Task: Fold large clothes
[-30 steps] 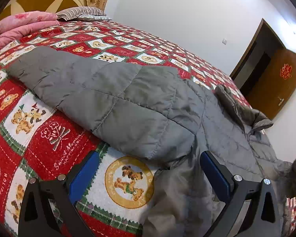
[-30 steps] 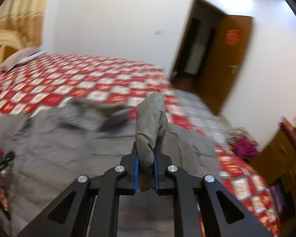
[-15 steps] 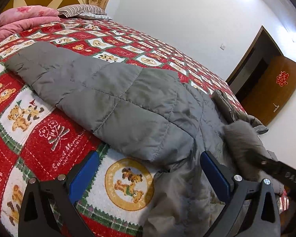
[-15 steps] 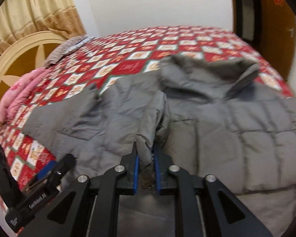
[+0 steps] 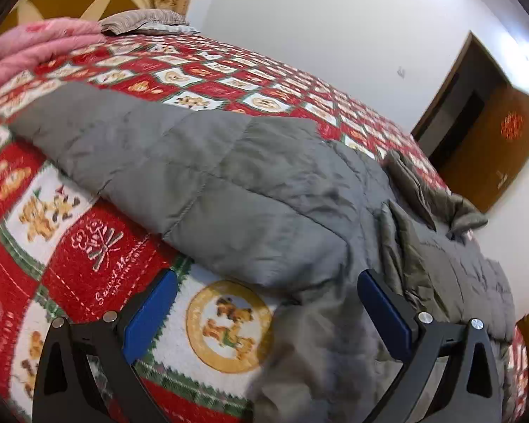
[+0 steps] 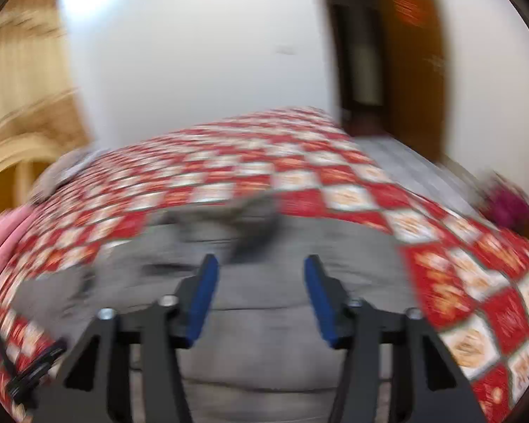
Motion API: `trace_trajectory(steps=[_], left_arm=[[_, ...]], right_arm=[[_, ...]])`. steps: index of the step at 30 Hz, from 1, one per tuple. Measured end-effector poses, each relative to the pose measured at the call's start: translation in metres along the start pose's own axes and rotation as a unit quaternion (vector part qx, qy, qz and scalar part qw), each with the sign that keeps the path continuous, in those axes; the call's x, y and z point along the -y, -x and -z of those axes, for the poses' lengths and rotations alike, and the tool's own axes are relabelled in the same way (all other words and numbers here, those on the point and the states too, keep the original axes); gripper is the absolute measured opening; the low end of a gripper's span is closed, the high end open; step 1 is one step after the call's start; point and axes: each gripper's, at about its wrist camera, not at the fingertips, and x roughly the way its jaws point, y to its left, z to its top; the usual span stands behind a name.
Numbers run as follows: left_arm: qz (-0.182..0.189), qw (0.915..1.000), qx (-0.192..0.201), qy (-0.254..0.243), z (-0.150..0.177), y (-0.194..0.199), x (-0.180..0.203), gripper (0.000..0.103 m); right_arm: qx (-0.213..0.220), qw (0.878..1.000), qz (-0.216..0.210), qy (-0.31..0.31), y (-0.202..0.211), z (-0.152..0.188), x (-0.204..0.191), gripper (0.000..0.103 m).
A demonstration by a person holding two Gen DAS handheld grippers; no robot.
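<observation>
- The grey quilted puffer jacket (image 5: 250,190) lies spread across the red-and-white bear-patterned bedspread (image 5: 88,275), filling the centre of the left wrist view from the left edge to the lower right, its collar bunched toward the right of the frame near the brown wooden door (image 5: 493,151).
- The left gripper (image 5: 264,312) stands wide open with nothing between its blue pads; the jacket's near hem sits just ahead of it, one pad over the bedspread and the other at the cloth's edge.
- The right gripper (image 6: 261,299) has just been opening. Its jaws stand well apart and empty above the jacket (image 6: 264,335); this view is badly smeared, so whether the tips graze the cloth is hard to say.
- Handling, as a judgement: the padded cloth looks light, soft and springy, likely to puff back up and slide on its slick shell instead of holding a crease.
- Best holds are probably a stitched seam, the hem corner or the sleeve cuff, where the fill is thin enough for the pads to bite.
</observation>
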Motion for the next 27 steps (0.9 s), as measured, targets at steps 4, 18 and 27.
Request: trace_trajectory(steps=[4,18,27], left_arm=[[0.001,0.9979,0.024,-0.06,-0.02,0.028,0.047,0.102],[-0.136,0.9735,-0.007,-0.184,0.002,-0.051,0.114,0.102],[-0.151,0.9706,-0.034,-0.184,0.008,-0.07,0.113,0.102]], right_arm=[[-0.027,0.994,0.043,-0.096,-0.032,0.001,0.063,0.03],[-0.068,0.993,0.025,-0.098,-0.064,0.03,0.069,0.032],[-0.084,0.994,0.067,-0.017,-0.097,0.048,0.04,0.039]])
